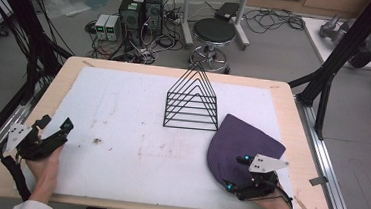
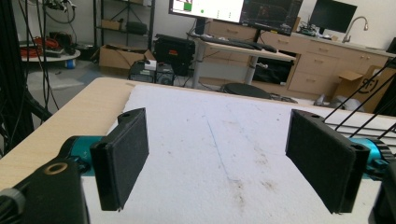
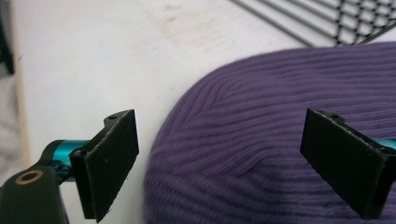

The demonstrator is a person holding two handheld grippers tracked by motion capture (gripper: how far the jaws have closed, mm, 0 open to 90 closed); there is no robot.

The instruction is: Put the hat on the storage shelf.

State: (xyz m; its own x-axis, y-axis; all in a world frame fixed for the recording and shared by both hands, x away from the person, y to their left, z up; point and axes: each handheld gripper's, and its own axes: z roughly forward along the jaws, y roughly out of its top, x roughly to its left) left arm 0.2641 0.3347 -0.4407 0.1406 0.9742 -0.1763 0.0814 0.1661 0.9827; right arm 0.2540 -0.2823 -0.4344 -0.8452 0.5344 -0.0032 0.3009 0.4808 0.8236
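A purple knitted hat (image 1: 240,146) lies flat on the white mat (image 1: 136,130) at the front right, just in front of a black wire rack (image 1: 192,100). My right gripper (image 1: 234,173) hovers over the hat's near edge, open, with the purple knit (image 3: 261,140) spread between and beneath its jaws and nothing gripped. At the mat's left edge a hand holds my left gripper (image 1: 55,123), also open. Its two black pads (image 2: 122,156) frame bare stained mat (image 2: 224,154).
The wire rack's bars (image 2: 355,114) rise at the right of the left gripper view and cross the top (image 3: 327,21) of the right gripper view. A wooden table (image 1: 292,123) borders the mat. Beyond stand a stool (image 1: 214,34), computers and cables on the floor.
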